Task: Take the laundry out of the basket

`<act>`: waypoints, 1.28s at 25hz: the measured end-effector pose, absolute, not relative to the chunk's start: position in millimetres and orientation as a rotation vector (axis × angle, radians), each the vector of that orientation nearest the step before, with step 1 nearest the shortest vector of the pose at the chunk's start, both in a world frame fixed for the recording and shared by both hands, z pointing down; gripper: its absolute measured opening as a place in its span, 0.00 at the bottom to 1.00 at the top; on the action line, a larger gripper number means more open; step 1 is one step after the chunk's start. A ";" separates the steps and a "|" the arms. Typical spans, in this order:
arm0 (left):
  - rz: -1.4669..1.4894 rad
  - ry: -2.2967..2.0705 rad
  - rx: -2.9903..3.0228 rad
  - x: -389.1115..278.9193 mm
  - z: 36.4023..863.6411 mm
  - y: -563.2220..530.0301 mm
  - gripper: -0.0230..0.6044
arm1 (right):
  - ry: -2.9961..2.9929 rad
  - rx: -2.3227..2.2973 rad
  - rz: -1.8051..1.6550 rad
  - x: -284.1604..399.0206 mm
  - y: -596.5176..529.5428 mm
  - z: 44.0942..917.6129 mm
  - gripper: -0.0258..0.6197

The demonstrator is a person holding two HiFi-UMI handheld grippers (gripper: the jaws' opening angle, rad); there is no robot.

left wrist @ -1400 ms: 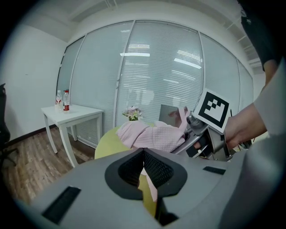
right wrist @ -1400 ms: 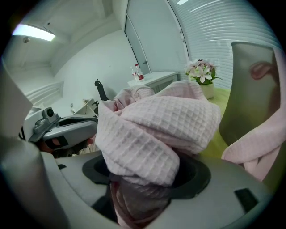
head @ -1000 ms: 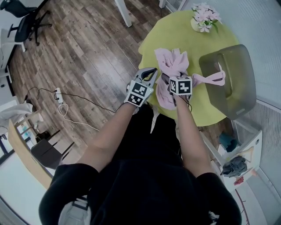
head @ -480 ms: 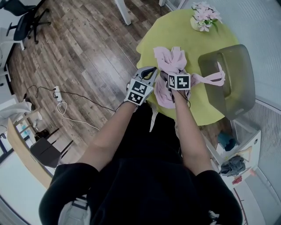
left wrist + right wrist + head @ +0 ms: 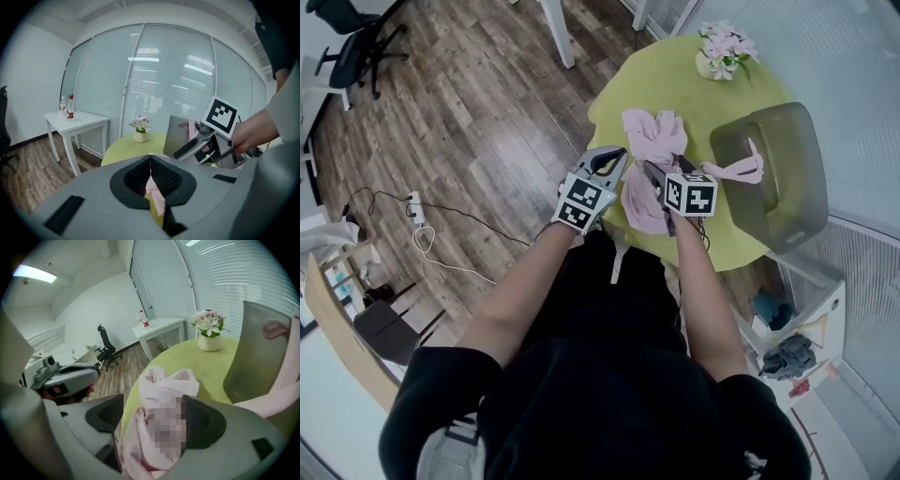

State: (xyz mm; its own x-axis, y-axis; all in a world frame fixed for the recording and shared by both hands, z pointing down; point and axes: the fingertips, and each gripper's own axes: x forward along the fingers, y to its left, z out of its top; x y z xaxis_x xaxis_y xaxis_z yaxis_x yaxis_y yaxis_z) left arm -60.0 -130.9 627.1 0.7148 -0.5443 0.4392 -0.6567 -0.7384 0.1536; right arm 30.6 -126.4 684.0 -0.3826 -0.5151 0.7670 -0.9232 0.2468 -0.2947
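Left gripper [image 5: 614, 161], right gripper [image 5: 656, 176]: jaws each pinched pink garment [image 5: 654, 141] at near tabletop [image 5: 661, 80] edge; basket [image 5: 783, 187] stood right.

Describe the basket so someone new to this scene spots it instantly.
Find the round yellow-green table; the flower pot sits at its far edge. The basket stands on the table's right side: a tall, smoky-grey, see-through bin with a pink strip hanging over its rim, the only hard-walled thing beside the loose pink cloth.
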 end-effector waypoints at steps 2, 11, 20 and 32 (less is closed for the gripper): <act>0.527 -0.936 2.652 -60.7 614.1 -125.7 0.05 | -2.039 1.321 0.995 30.3 -121.2 665.1 0.63; 0.429 -0.916 2.736 -69.0 544.3 -100.7 0.05 | -2.342 1.368 0.773 16.0 -95.8 560.4 0.62; 0.292 -0.827 2.847 -69.1 463.5 -69.2 0.05 | -2.616 1.455 0.444 8.9 -54.7 459.1 0.62; 0.187 -0.680 2.953 -52.4 395.7 -34.7 0.05 | -2.711 1.506 0.221 8.6 -24.5 397.9 0.46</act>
State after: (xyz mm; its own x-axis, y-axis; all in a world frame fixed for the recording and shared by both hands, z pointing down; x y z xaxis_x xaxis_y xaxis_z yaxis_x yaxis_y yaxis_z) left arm -52.4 -34.7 395.7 0.8922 -0.4283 0.1430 -0.4413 -0.8942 0.0752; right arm 8.6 -24.5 397.9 -0.5304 -0.8422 0.0975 -0.8468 0.5208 -0.1083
